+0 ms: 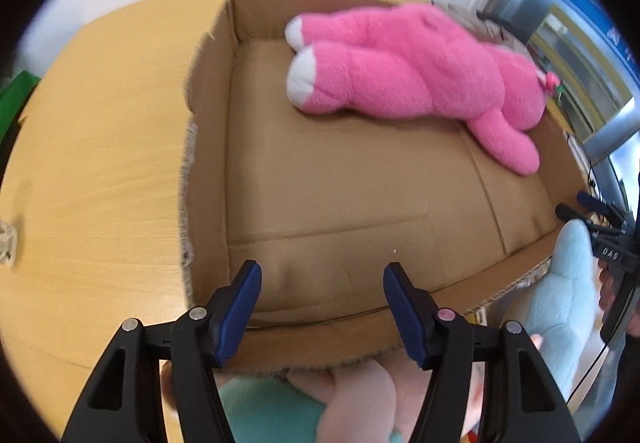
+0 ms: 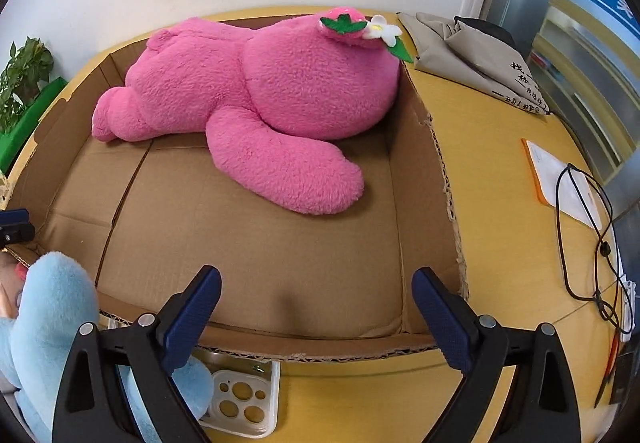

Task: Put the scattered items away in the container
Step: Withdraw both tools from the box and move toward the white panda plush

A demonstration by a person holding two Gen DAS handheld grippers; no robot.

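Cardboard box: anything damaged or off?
Yes. The cardboard box has ragged, torn-looking edges along its right wall, corrugation exposed. The pink plush lies inside, its head propped against the far right corner. Nothing spilled.

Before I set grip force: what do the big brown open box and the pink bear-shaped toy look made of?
Brown open box: corrugated cardboard, matte; fluted layers show along its torn edges. Pink bear-shaped toy: soft plush, fuzzy pile, probably stuffed.
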